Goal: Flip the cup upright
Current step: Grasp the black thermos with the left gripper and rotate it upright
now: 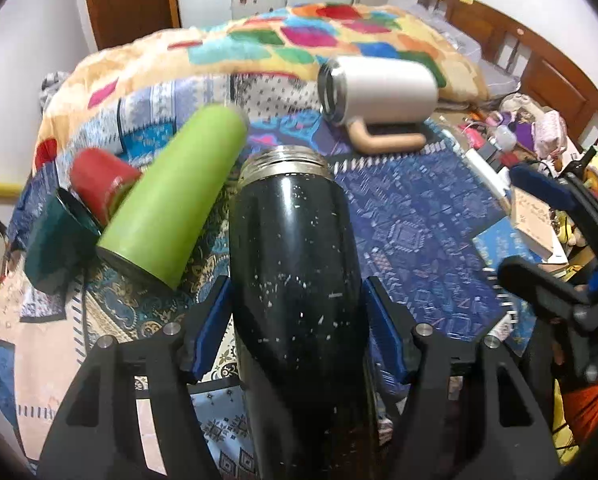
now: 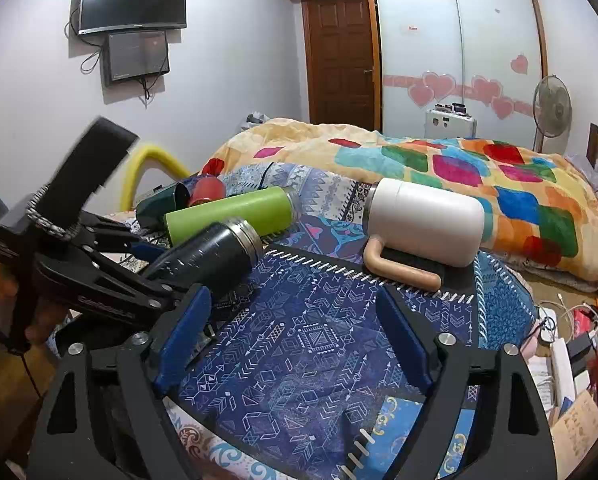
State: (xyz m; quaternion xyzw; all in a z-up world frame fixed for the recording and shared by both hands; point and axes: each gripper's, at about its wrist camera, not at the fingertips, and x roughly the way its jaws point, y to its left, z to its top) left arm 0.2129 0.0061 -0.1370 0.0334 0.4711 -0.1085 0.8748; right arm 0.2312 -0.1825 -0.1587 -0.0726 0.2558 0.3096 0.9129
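A black speckled flask (image 1: 295, 280) with a steel threaded mouth sits between the blue pads of my left gripper (image 1: 297, 312), which is shut on its body. In the right wrist view the flask (image 2: 211, 258) is lifted, tilted with its mouth up and to the right, in the left gripper (image 2: 167, 280). My right gripper (image 2: 295, 340) is open and empty above the blue patterned cloth (image 2: 311, 344). A white mug (image 2: 423, 220) with a tan handle lies on its side ahead of it; it also shows in the left wrist view (image 1: 379, 90).
A green bottle (image 1: 179, 192), a red cup (image 1: 99, 182) and a dark green cup (image 1: 55, 240) lie on their sides at the left. A colourful quilt (image 1: 299, 40) is heaped behind. Clutter and cables (image 2: 567, 340) lie at the right.
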